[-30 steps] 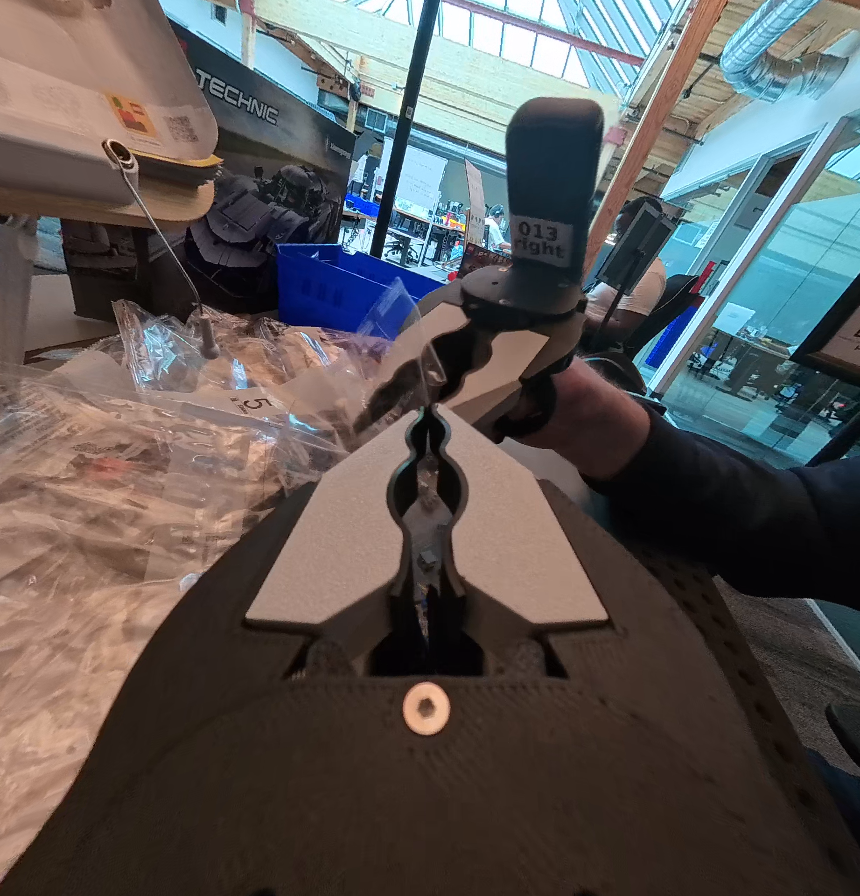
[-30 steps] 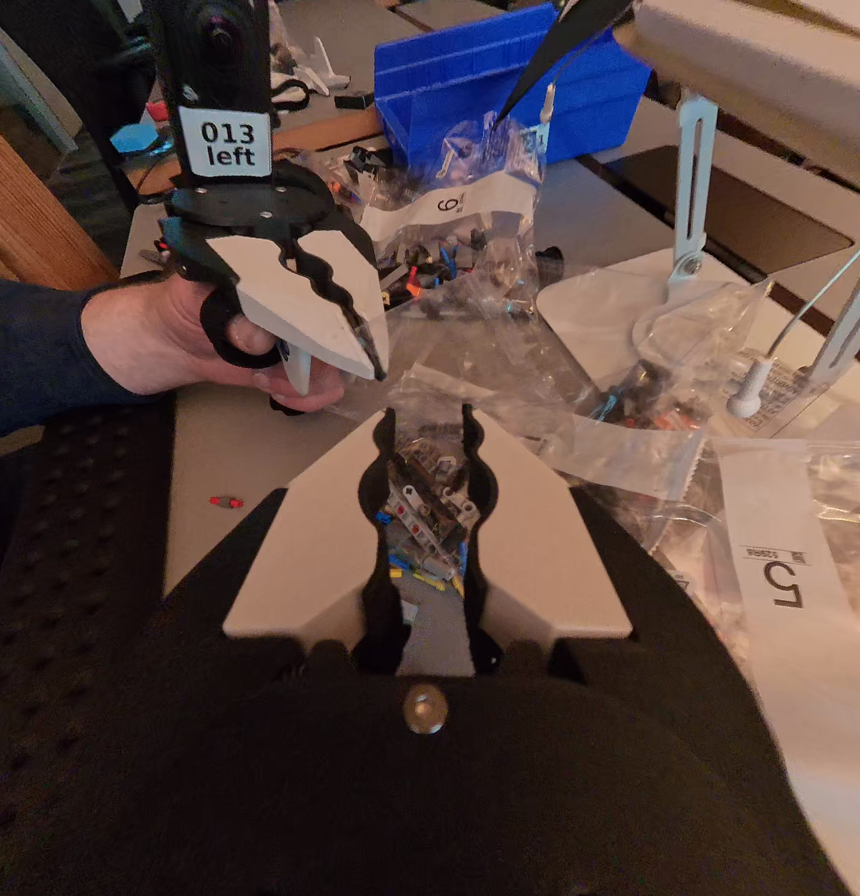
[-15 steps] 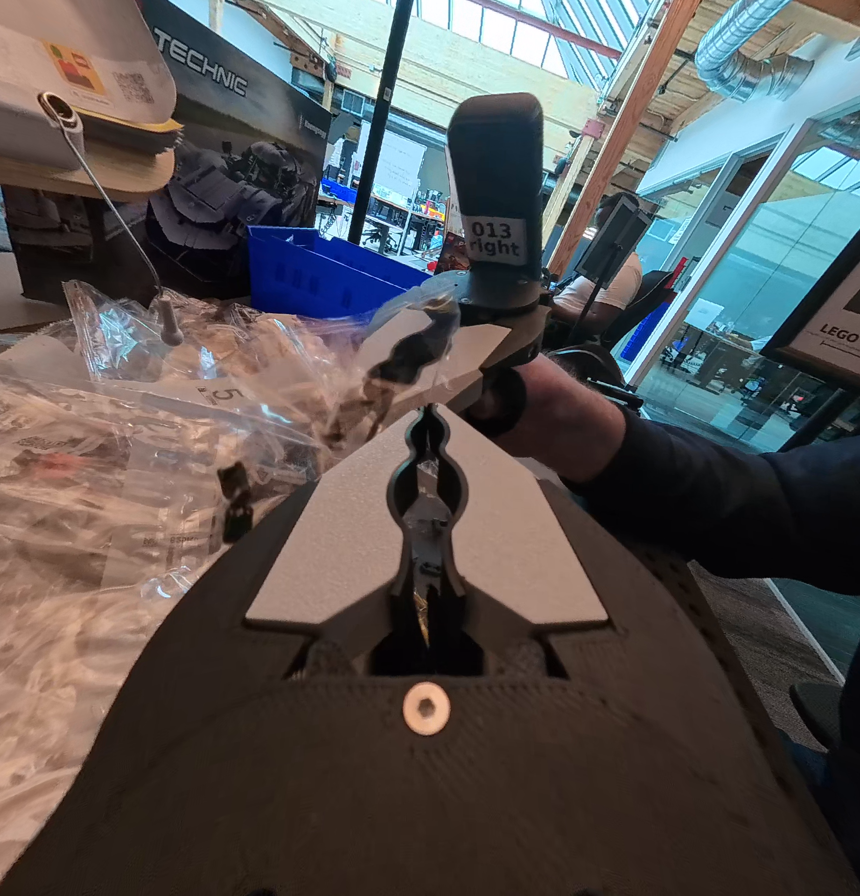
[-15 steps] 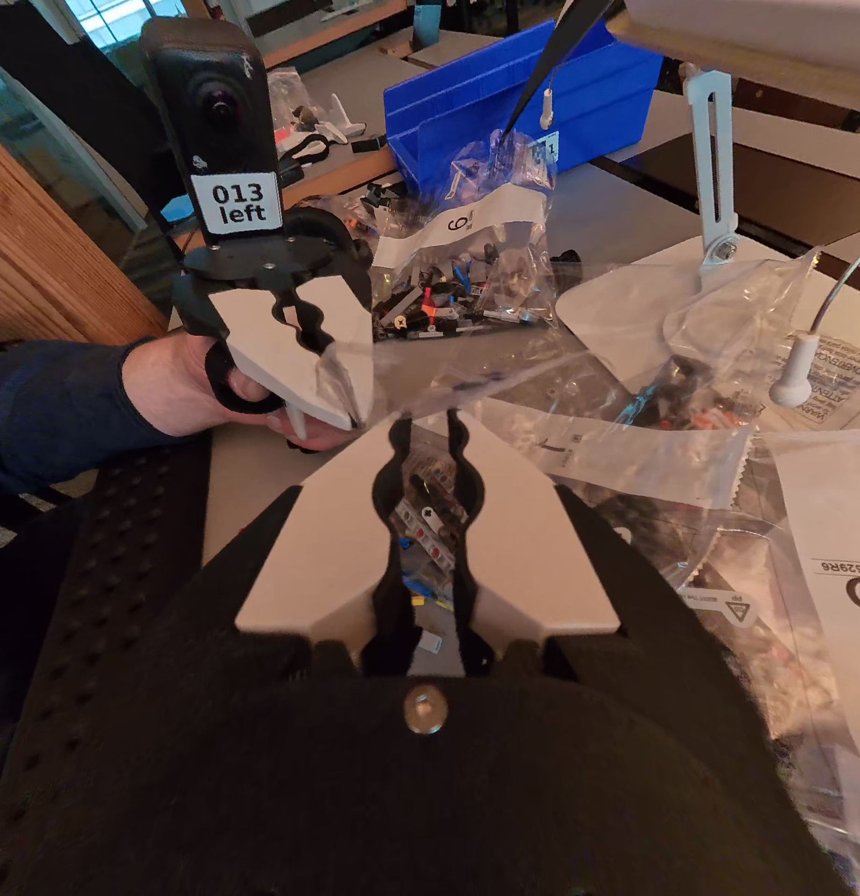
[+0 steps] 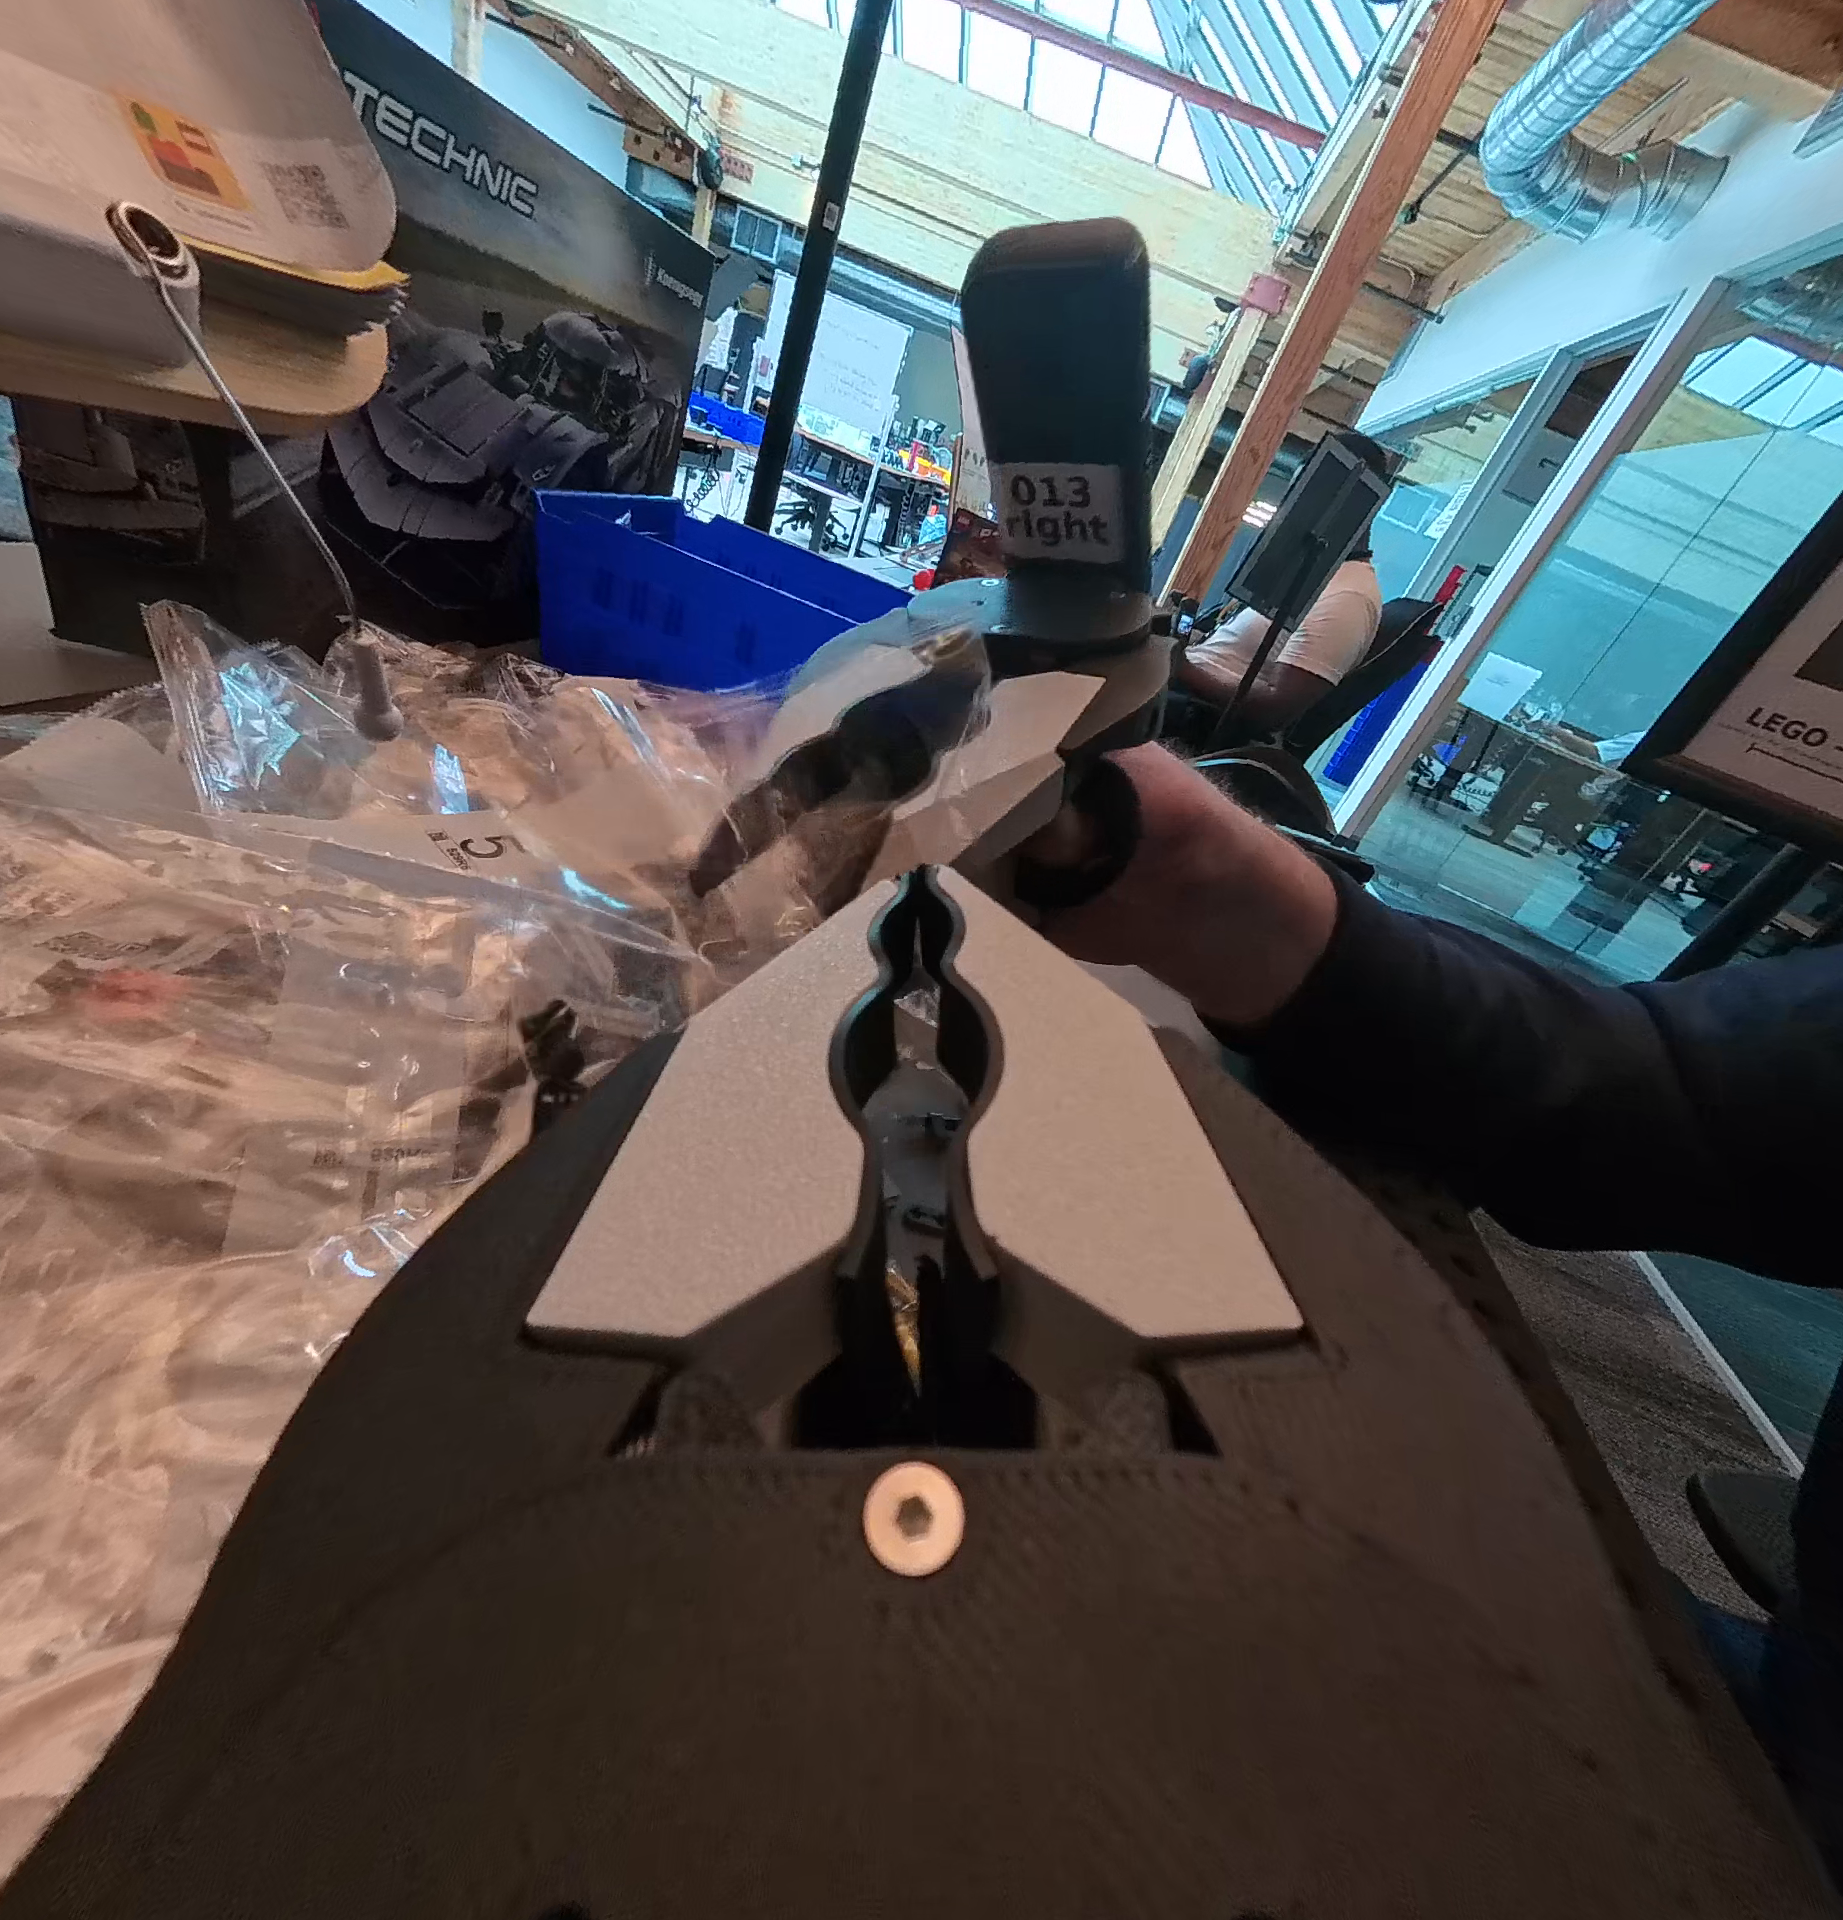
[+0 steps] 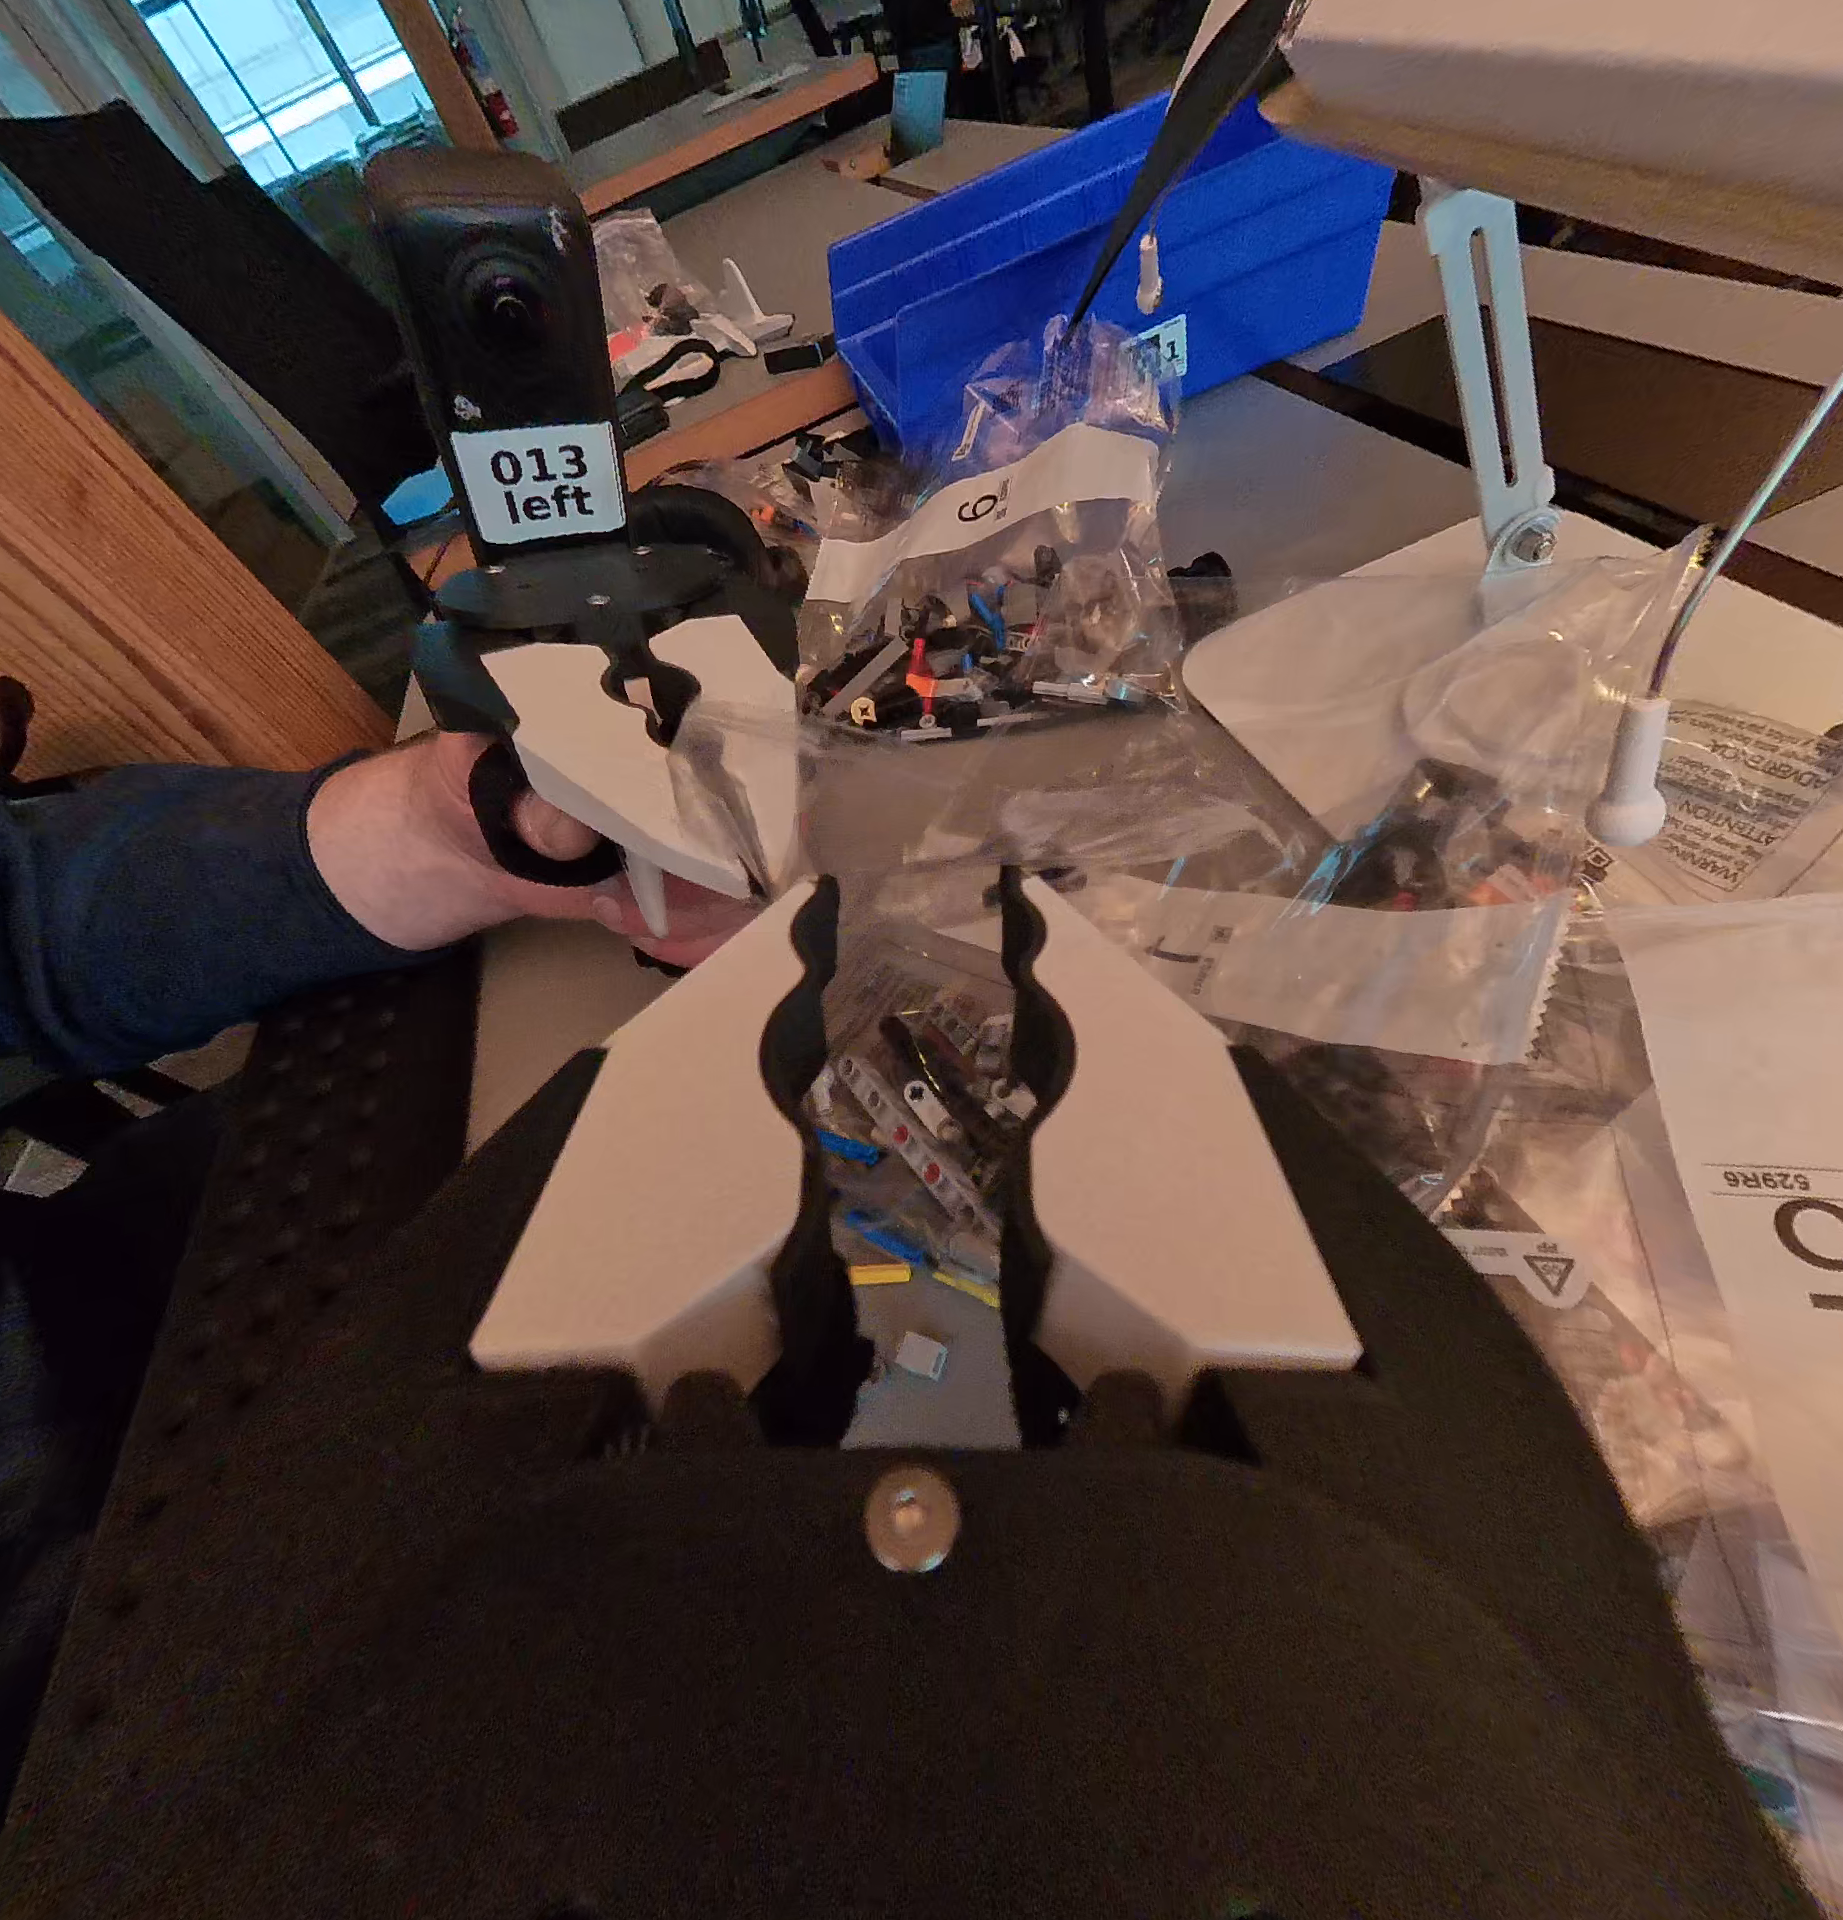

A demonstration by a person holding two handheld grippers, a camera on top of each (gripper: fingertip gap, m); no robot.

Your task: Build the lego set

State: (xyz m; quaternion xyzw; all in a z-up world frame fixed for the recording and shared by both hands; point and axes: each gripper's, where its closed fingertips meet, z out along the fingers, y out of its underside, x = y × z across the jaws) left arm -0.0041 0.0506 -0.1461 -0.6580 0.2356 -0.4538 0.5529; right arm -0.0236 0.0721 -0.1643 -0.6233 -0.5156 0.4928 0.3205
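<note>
Plastic from a clear parts bag (image 6: pixel 1000 821) is now stretched taut between the two tools, where a second ago it hung slack. The left gripper (image 6: pixel 766 873) pinches one edge with its jaws closed; the right gripper (image 6: pixel 912 894) has narrowed but still stands apart around the film above the table (image 6: pixel 564 997). I'd say a tear is being set up, with no bricks free yet.

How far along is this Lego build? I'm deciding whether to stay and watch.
Barely started: nothing assembled is visible. In hand: the left gripper has its jaws pinched on a clear bag of pieces, while the right gripper, jaws open, sits at it, apparently to tear it. Left: other numbered bags lie seemingly unopened on the table, then all the building.
</note>
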